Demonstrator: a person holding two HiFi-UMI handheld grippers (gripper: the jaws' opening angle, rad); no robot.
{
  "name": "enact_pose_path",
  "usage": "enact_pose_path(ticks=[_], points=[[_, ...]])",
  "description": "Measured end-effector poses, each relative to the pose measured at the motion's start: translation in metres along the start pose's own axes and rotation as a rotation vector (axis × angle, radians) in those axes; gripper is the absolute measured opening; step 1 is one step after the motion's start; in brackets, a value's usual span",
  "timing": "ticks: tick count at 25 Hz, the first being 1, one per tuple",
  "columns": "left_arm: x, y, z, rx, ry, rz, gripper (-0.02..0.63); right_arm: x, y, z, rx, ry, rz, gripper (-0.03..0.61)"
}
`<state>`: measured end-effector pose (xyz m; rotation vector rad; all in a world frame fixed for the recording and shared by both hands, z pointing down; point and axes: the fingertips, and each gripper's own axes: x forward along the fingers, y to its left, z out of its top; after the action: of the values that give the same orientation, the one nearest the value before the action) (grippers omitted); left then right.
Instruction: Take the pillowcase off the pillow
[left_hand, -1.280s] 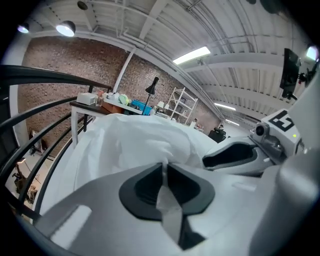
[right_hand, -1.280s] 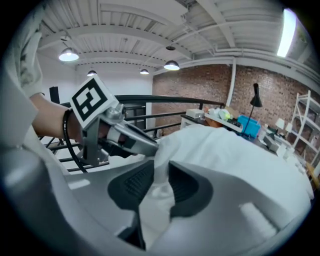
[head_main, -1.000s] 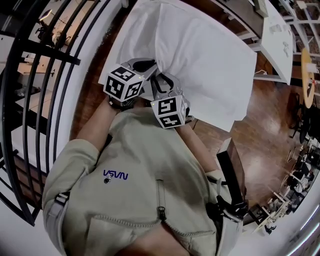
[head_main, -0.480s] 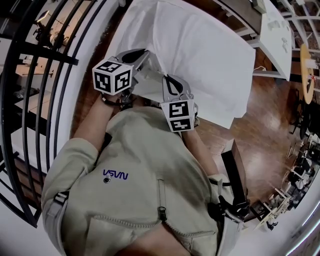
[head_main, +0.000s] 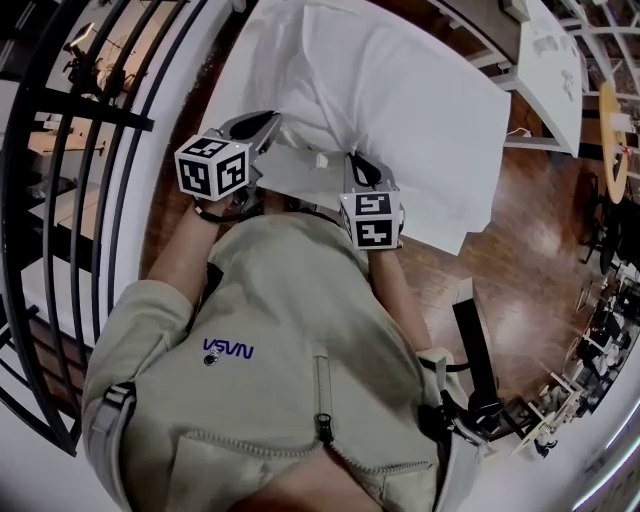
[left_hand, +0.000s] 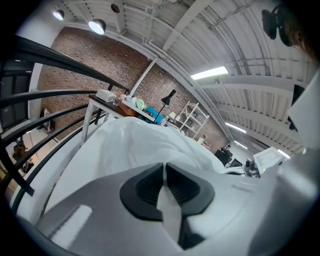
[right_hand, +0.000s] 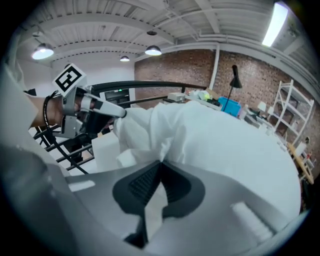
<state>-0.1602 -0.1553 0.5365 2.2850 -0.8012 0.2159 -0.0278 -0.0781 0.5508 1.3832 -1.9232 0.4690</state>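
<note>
At the left edge of the head view, black railing (head_main: 100, 112), bars curving down the frame. Just right of it, left gripper (head_main: 268, 122), marker cube turned toward the chest, reaching up and rightward into the near end of the white pillowcase (head_main: 430, 100). Pressed together on a thin fold of that cloth: in the left gripper view, left gripper (left_hand: 164, 172) with dark pads all but meeting, a white strip pinched between them and trailing below, pillowcase (left_hand: 135, 145) bulging just beyond. Behind the bulge there, railing (left_hand: 50, 94), brick wall (left_hand: 80, 65) and a cluttered surface (left_hand: 100, 102).

Between the two grippers in the head view, a flat band of the same white cloth, drawn across from one to the other, small tab (head_main: 322, 160) near its middle. Below it, beige hoodie (head_main: 300, 350) filling the lower frame.

Further right, right gripper (head_main: 352, 160), cube facing up, at the same near edge. Likewise clamped on cloth: in the right gripper view, right gripper (right_hand: 159, 167) with ribbed pads shut tight on a white fold, pillowcase (right_hand: 215, 145) swelling away behind, left gripper (right_hand: 120, 113) gripping its corner at the far left.

Rightmost in the head view, pillowcase rounded and full near the grippers, flatter and wider toward the far right, above wooden floor (head_main: 520, 250). Hard to tell what carries it; filling hidden under the cloth.
</note>
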Motion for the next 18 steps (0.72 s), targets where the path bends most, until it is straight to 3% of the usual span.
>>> enact_pose_path(ticks=[6,11,13,18], points=[[-0.008,0.012,-0.03,-0.001,0.054,0.074,0.04,0.025,0.008,-0.025,0.025,0.068,0.042,0.008],[-0.024,0.016,0.009,0.188,-0.018,0.183,0.013,0.029,0.009,-0.028,0.037,0.067,0.052,0.008],[-0.016,0.023,0.016,0.223,-0.009,0.198,0.025,0.029,0.011,-0.029,0.047,0.062,0.058,0.009],[0.032,0.012,0.003,0.074,0.086,0.023,0.233,0.026,0.016,-0.025,0.069,0.051,0.094,0.012]])
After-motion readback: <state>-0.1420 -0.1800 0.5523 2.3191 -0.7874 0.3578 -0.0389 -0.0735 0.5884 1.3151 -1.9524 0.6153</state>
